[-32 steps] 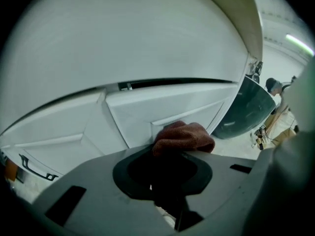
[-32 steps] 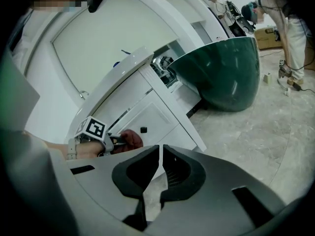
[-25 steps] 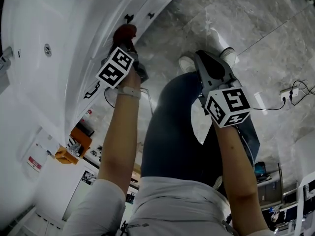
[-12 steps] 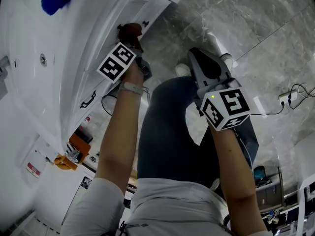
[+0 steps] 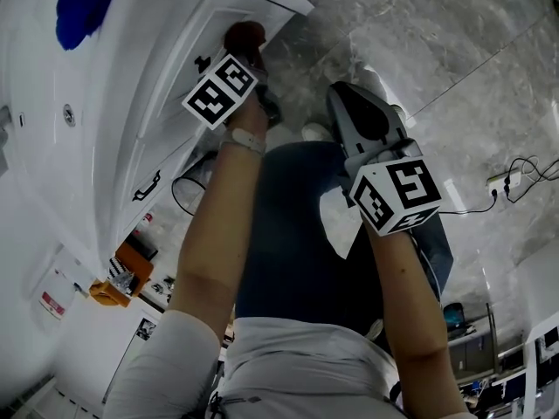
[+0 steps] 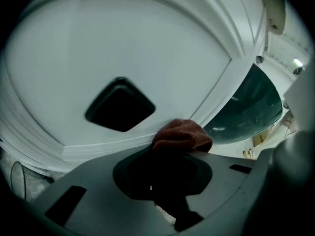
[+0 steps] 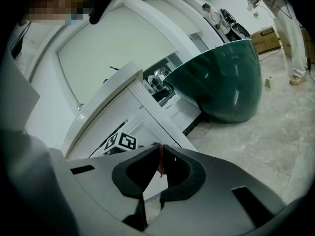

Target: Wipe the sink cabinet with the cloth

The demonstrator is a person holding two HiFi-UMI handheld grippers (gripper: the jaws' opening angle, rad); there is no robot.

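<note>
Left gripper (image 5: 255,66): jaws clamped on the cloth (image 6: 182,135), a rust-red wad pressed against the white cabinet door (image 6: 123,43), upper left in the head view. Unwiped panel spreads up-left of the cloth; the dark knob (image 6: 119,104) stands in that path. Right gripper (image 5: 358,112): jaws together, empty, mid-frame, well apart from the door.

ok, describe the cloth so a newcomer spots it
Find the white sink cabinet at the head view's left. Against its door, the left hand-held gripper clamps a bunched cloth. It is the only dark red thing there, beside a black handle.
</note>
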